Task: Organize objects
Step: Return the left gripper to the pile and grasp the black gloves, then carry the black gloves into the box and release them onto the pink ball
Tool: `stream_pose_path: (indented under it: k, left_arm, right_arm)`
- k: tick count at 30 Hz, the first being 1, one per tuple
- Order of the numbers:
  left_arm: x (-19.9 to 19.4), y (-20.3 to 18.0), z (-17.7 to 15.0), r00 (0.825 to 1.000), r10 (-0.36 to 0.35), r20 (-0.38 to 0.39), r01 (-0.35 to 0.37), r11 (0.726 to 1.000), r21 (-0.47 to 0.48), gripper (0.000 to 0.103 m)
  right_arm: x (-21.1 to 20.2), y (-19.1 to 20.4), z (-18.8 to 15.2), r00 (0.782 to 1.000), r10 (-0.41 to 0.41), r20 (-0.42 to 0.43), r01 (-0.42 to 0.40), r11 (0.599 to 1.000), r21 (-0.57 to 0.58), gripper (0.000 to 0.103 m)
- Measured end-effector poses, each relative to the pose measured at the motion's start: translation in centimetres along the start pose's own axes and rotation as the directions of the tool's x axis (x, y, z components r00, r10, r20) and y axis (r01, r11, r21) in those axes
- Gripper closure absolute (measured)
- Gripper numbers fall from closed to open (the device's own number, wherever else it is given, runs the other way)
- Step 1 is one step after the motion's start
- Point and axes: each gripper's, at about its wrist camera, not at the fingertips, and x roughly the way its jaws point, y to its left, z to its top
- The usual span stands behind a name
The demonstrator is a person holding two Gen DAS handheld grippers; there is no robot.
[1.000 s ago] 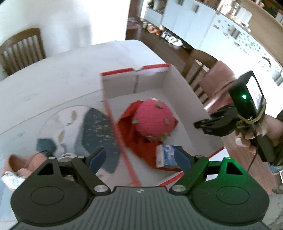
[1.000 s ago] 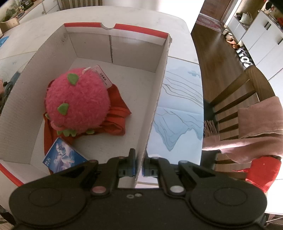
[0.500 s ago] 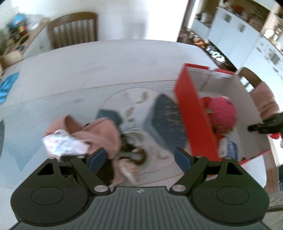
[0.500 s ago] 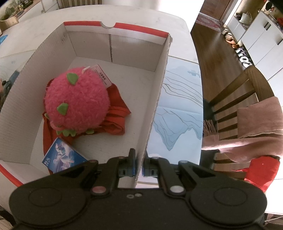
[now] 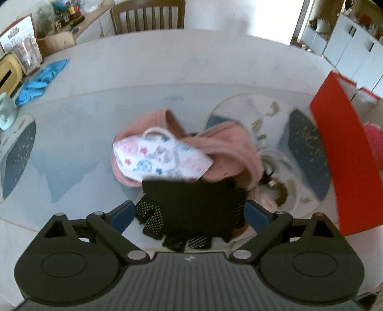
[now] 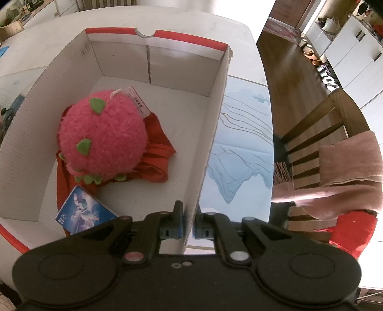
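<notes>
A red and white cardboard box (image 6: 215,119) stands on the table; its red outer wall (image 5: 344,153) shows at the right of the left wrist view. Inside lie a pink plush ball (image 6: 103,136) on a red cloth (image 6: 155,165) and a blue packet (image 6: 83,213). My right gripper (image 6: 190,230) is shut on the box's right wall. My left gripper (image 5: 189,215) is open above a pile beside the box: a black mesh piece (image 5: 191,205), a patterned face mask (image 5: 160,158) and a pink garment (image 5: 229,148).
A coiled white cable (image 5: 275,165) lies between the pile and the box. Blue gloves (image 5: 40,81) lie at the table's far left. Wooden chairs stand at the far side (image 5: 148,14) and at the right (image 6: 318,134), the latter draped with a pink scarf (image 6: 347,167).
My left gripper has swung left, from over the box to over the pile of garments beside it. The right gripper has stayed shut on the box wall.
</notes>
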Motion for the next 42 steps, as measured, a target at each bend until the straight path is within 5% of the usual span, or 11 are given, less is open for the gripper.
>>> stream_pose_path:
  k: [16, 18, 20, 29, 42]
  left_arm:
    - [4.5, -0.1, -0.1, 0.997, -0.027, -0.074, 0.027, 1.000, -0.006, 0.006]
    - [4.5, 0.0, -0.2, 0.997, -0.032, -0.071, 0.032, 0.999, -0.010, 0.016]
    - [4.5, 0.1, -0.2, 0.996, -0.045, -0.077, 0.044, 0.999, -0.022, 0.044]
    - [3.1, 0.5, -0.5, 0.993, -0.083, -0.078, 0.078, 0.995, -0.068, 0.090]
    - [-3.5, 0.7, 0.3, 1.000, -0.010, -0.021, 0.010, 1.000, -0.024, 0.100]
  right_arm:
    - [-0.1, 0.4, 0.0, 1.000, -0.015, 0.001, 0.015, 1.000, -0.007, 0.096]
    - [-0.1, 0.4, 0.0, 1.000, -0.018, 0.002, 0.018, 1.000, -0.008, 0.096]
    - [-0.1, 0.5, 0.0, 1.000, -0.019, 0.002, 0.019, 1.000, -0.009, 0.096]
    - [-0.1, 0.5, 0.0, 1.000, -0.017, 0.001, 0.017, 1.000, -0.012, 0.096]
    - [0.2, 0.5, 0.1, 1.000, -0.014, -0.001, 0.014, 1.000, -0.014, 0.096]
